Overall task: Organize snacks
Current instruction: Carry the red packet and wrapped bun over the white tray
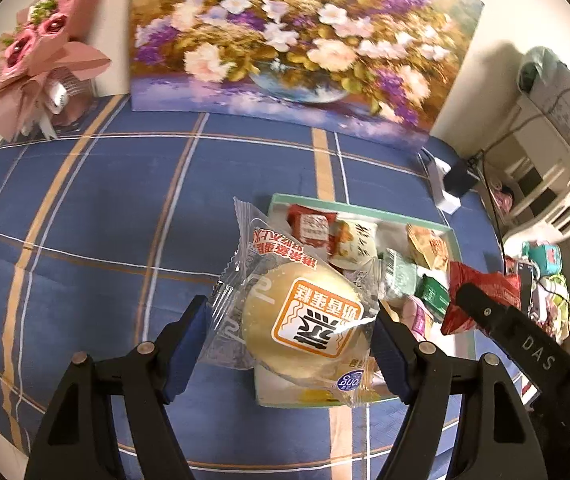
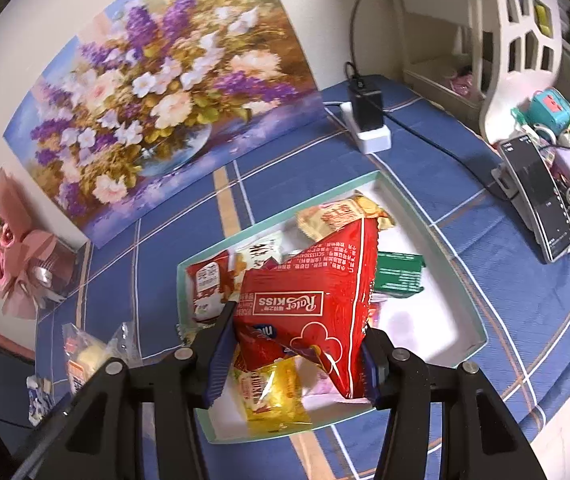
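I see a round yellow cake in a clear wrapper (image 1: 305, 320) pinched between the blue pads of my left gripper (image 1: 291, 344). It hangs over the near left corner of the white tray (image 1: 451, 236). My right gripper (image 2: 293, 356) squeezes a red snack bag (image 2: 313, 300) and holds it over the same tray. Under the bag lie a yellow packet (image 2: 273, 396), a green packet (image 2: 399, 276) and a small red packet (image 2: 207, 284). The tray sits on a blue checked cloth (image 1: 125, 208). A flower painting (image 1: 285, 36) leans on the wall behind.

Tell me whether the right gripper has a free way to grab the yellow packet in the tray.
Probably not: the right gripper is shut on the red snack bag, which hangs over the yellow packet.
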Motion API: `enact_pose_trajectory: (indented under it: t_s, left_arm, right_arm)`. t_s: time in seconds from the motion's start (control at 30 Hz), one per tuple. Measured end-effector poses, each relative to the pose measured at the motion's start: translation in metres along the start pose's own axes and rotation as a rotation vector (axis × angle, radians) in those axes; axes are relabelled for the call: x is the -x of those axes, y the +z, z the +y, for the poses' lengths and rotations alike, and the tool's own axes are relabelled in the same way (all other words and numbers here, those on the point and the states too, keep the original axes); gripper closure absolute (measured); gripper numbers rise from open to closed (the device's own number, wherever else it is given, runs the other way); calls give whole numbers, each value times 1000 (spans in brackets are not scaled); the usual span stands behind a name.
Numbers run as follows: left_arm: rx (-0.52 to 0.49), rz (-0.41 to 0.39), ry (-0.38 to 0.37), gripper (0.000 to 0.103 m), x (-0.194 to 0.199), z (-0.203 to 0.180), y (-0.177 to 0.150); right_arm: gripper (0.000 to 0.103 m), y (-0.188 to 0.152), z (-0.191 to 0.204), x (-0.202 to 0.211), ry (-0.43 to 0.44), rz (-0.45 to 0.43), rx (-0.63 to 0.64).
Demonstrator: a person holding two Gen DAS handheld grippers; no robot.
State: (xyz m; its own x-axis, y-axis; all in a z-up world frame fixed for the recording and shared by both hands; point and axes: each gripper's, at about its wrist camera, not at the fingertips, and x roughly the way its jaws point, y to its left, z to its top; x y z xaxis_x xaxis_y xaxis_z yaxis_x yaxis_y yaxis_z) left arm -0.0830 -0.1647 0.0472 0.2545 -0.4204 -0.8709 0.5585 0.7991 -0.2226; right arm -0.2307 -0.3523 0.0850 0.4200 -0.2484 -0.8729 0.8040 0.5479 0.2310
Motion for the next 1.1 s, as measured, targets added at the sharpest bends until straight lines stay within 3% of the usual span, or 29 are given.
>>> enact_pose_trajectory:
  t_s: [0.57, 0.9, 1.1]
  left_arm:
    - [3, 160, 15, 26, -55, -1, -11]
    - [-1, 205, 11, 26, -77, -5, -15]
    - [2, 192, 4, 25, -83, -6, -13]
  right_arm:
    - [48, -8, -5, -46, -38, 123, 14]
    - [48, -9, -8, -70, -35, 144, 12]
    - [48, -10, -10, -75, -42, 155, 10]
